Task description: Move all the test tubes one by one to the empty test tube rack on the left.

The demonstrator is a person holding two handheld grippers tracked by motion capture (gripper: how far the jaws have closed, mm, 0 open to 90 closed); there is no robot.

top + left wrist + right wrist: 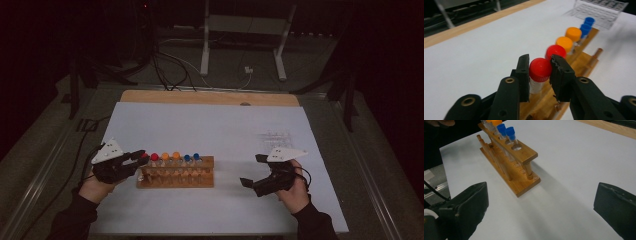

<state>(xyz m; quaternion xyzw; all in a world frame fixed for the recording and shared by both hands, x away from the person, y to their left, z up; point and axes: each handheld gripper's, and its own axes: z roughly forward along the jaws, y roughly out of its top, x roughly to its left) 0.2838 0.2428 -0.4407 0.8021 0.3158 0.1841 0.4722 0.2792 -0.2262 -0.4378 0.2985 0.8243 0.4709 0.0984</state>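
- Left gripper (539, 75) seen up close in its own view, shut on the red-capped clear plastic tube (540, 71) at the near end of the brown wooden rack (584, 58).
- Right gripper (254, 171) wide open, holding nothing, near the rack's other end.
- More red, orange and blue caps lined up behind.

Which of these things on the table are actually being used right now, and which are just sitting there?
In use:
- left tongs, closed on the end red-capped tube
- wooden rack that holds the tubes

Just sitting there:
- other red, orange and blue-capped tubes in the rack
- right tongs, open, apart from the rack
- clear plastic rack farther off
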